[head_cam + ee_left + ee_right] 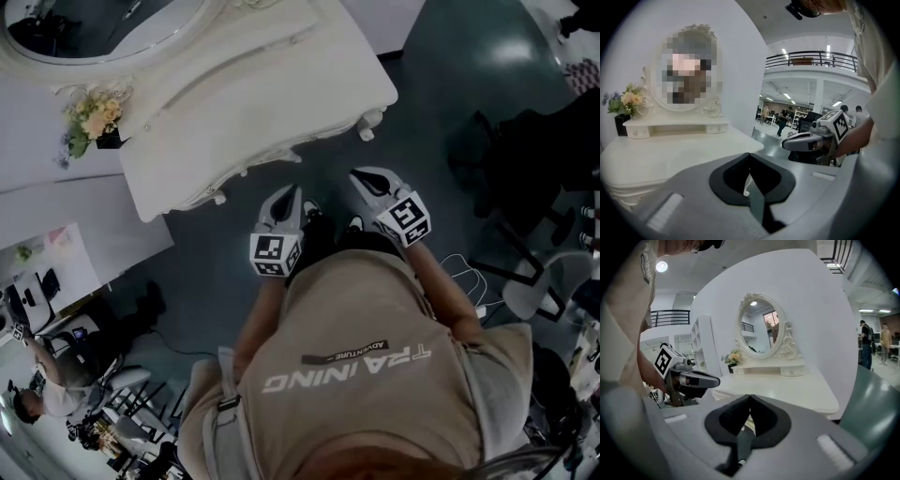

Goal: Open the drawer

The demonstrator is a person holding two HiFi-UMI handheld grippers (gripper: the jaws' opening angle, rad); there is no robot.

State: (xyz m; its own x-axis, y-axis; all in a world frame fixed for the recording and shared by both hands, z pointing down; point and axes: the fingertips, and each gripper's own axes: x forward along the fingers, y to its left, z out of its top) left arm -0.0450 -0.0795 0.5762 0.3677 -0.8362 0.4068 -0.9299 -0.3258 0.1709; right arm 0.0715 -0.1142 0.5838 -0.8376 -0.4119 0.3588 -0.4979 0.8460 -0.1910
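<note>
While left tongs (286, 197) and right tongs (364, 178) hover shut and empty, seemingly approaching the ornate white table (281, 84), one must next open for the handle of a small white drawer (790, 371).

In the head view the dressing table (281, 75) hides its front beneath its top, and the upper edge crops its oval mirror (103, 28).

Flowers (94, 118) stand on the dressing table (281, 98), beside the mirror (103, 23).

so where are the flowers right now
In the head view the flowers sit upper left, at the back of the white dressing table, beside the oval mirror.
</note>
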